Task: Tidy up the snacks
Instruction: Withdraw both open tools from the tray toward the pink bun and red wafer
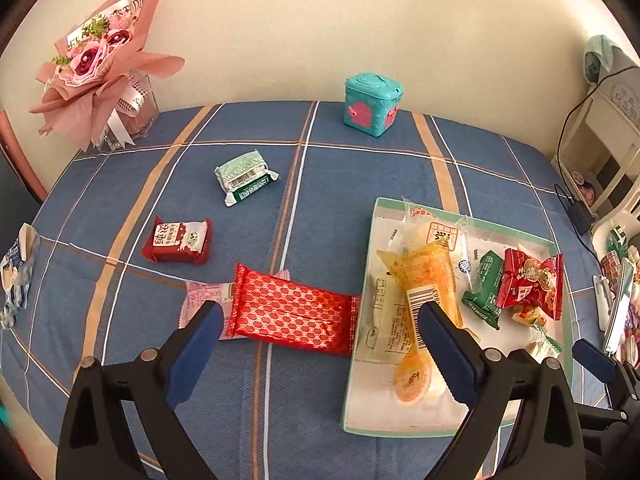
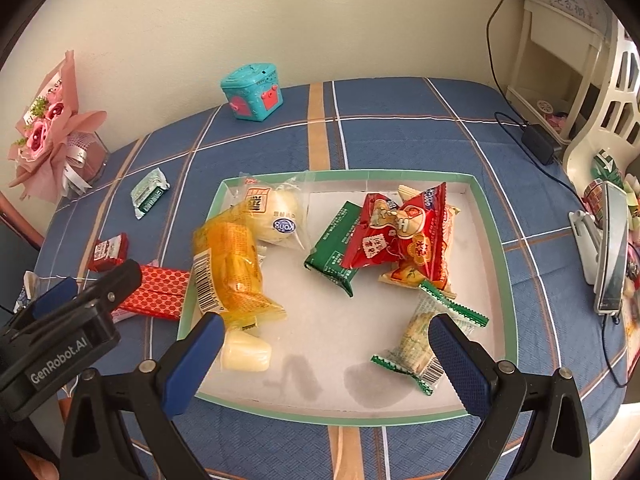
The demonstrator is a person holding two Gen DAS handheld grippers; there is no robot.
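Blue plaid cloth covers the table, and a shallow white tray with a mint-green rim sits on it holding most of the snacks. In the tray lie a yellow-orange wrapped cake with a barcode, a pale bun whose clear wrapper bears a blue "Kong" badge, a dark green packet, red pouches printed with Chinese characters, and a green-edged cracker pack. Still on the cloth are a red honeycomb-patterned bar lying over a pink packet, a small red-and-white milk biscuit pack and a green-and-white packet. The left gripper hangs above the red bar, jaws spread and empty; its body reads "GenRobot.AI" in the right wrist view. The right gripper hovers over the tray, jaws wide apart, gripping nothing. A teal toy box stands by the wall
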